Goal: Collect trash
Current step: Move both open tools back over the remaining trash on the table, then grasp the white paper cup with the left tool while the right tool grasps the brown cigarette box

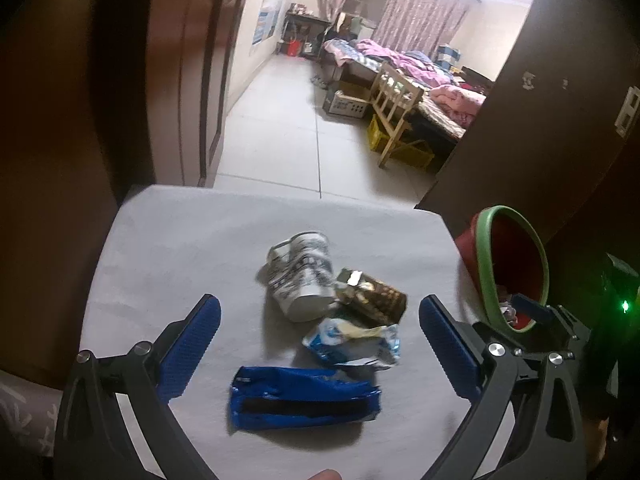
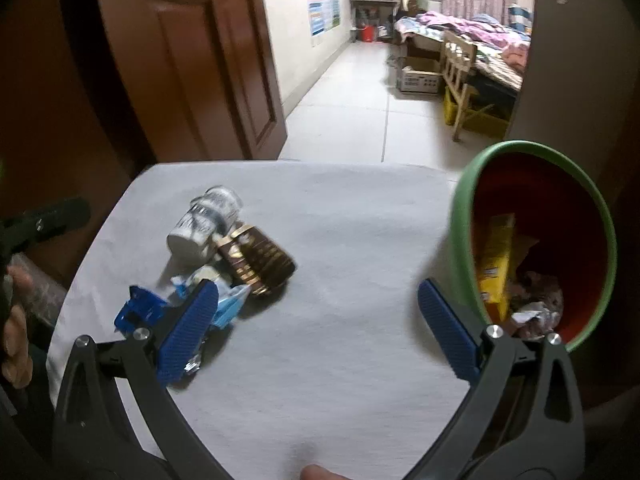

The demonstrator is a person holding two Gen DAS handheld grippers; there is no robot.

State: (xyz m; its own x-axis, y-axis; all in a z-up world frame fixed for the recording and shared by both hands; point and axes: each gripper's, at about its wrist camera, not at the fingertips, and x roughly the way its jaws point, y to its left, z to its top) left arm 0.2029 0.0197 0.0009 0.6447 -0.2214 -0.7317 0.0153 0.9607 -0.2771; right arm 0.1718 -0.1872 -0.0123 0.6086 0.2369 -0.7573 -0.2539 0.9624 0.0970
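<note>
Trash lies in a cluster on a white-covered table (image 1: 180,248): a crushed white printed cup (image 1: 304,280), a brown and gold wrapper (image 1: 372,296), a white and light-blue wrapper (image 1: 356,342) and a dark blue wrapper (image 1: 300,398). My left gripper (image 1: 320,332) is open and empty, its jaws either side of the cluster. My right gripper (image 2: 318,320) is open and empty over bare cloth, right of the cluster (image 2: 256,260). A red bin with a green rim (image 2: 536,240) tilts at the table's right edge and holds a yellow box and crumpled wrappers. It also shows in the left wrist view (image 1: 508,268).
A brown door (image 2: 208,68) stands left behind the table. Beyond the table's far edge is tiled floor (image 1: 288,128), a wooden chair (image 1: 394,108), yellow crates and a bed with pink bedding (image 1: 400,60). A dark wall panel (image 1: 540,120) stands at the right.
</note>
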